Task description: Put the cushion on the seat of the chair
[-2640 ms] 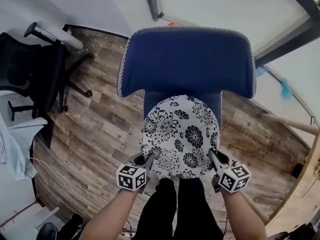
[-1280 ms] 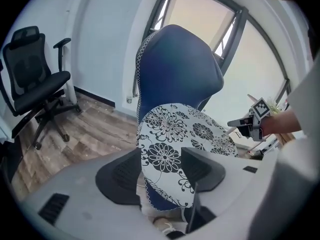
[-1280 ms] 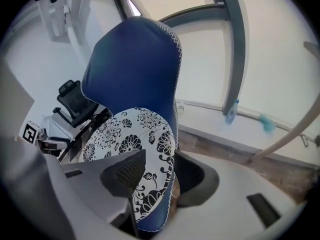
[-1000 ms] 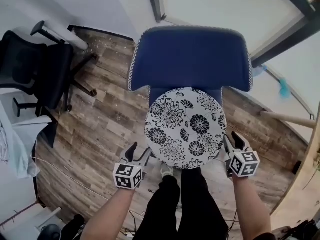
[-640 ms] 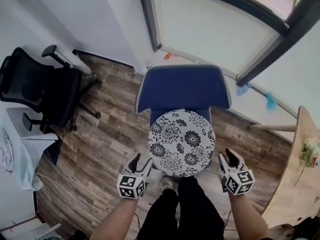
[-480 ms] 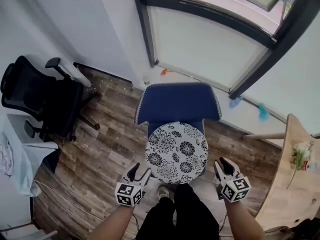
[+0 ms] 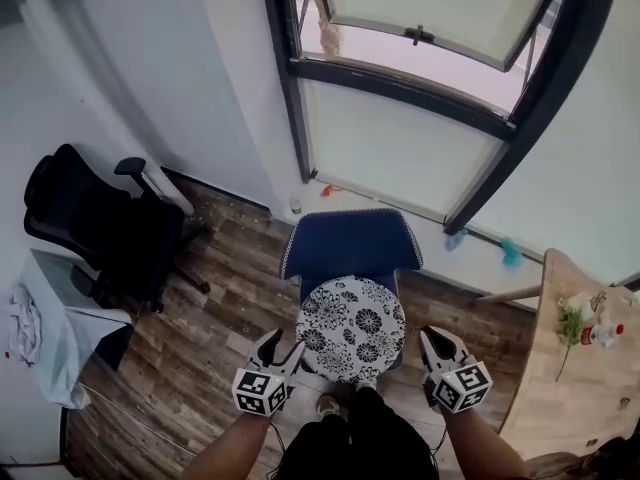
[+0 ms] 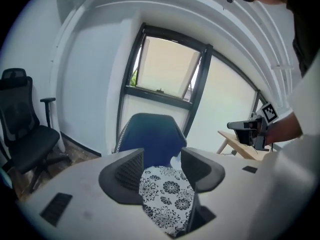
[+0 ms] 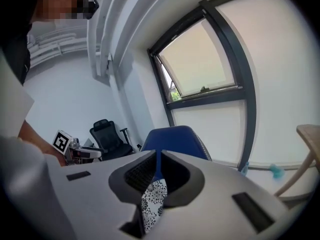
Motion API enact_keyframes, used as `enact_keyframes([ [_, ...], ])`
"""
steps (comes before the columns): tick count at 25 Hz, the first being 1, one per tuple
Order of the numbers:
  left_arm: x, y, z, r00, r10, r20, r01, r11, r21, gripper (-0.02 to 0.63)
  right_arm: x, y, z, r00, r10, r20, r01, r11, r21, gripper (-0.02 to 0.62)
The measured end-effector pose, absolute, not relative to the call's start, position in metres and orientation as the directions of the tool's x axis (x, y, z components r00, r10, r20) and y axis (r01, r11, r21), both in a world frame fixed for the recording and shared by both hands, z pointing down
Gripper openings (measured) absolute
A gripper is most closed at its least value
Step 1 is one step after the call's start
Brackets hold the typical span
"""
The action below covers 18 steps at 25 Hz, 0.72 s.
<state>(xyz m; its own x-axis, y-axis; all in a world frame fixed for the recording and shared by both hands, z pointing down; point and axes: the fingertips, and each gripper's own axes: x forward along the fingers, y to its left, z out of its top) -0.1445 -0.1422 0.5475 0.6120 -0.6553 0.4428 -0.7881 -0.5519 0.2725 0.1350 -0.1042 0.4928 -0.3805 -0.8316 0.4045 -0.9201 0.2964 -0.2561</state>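
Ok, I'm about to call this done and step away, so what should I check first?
1. Floral cushion lies on the blue chair's seat: ok.
2. Cushion fully supported at the front edge: cannot tell.
3. Left gripper jaws apart, nothing between them: ok.
4. Right gripper jaws have just been closing, narrow gap, nothing between them: ok.
5. Both grippers off the cushion: ok.

A: How are the jaws standing?
B: The left grey hand-held gripper [image 7: 283, 347] is gaping wide, empty. The right grey hand-held gripper [image 7: 440, 340] has just been closing to a slit, with nothing between its jaws.
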Motion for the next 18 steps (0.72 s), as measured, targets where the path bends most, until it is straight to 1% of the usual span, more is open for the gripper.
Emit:
enact_keyframes([
  [3, -0.140, -0.148, 0.520, 0.613, -0.677, 0.406, -0.788, -0.560, 0.256, 0.227, 0.137, -0.107, 0.466, -0.383, -0.847, 0.369, -0.919, 0.307, -0.248, 0.044],
  [7, -0.130, -0.149, 0.492, 0.632, -0.678, 0.376, -0.769, -0.606, 0.200, 0.225, 0.144, -0.113, 0.437, -0.382, -0.864, 0.327, -0.919, 0.316, -0.237, 0.041],
  [10, -0.128, -0.144, 0.477, 0.627, -0.688, 0.365, -0.775, -0.597, 0.207, 0.218, 0.148, -0.113, 0.422, -0.395, -0.869, 0.297, -0.911, 0.331, -0.245, 0.040],
  [13, -0.130, -0.139, 0.459, 0.627, -0.701, 0.339, -0.778, -0.588, 0.222, 0.186, 0.147, -0.110, 0.407, -0.414, -0.870, 0.269, -0.903, 0.354, -0.244, 0.038],
  [17, -0.132, -0.141, 0.430, 0.631, -0.722, 0.283, -0.775, -0.597, 0.205, 0.146, 0.145, -0.112, 0.388, -0.428, -0.870, 0.243, -0.898, 0.379, -0.225, 0.034],
  [18, -0.131, -0.144, 0.424, 0.628, -0.729, 0.271, -0.778, -0.596, 0.198, 0.128, 0.146, -0.114, 0.384, -0.428, -0.872, 0.237, -0.898, 0.382, -0.218, 0.032],
])
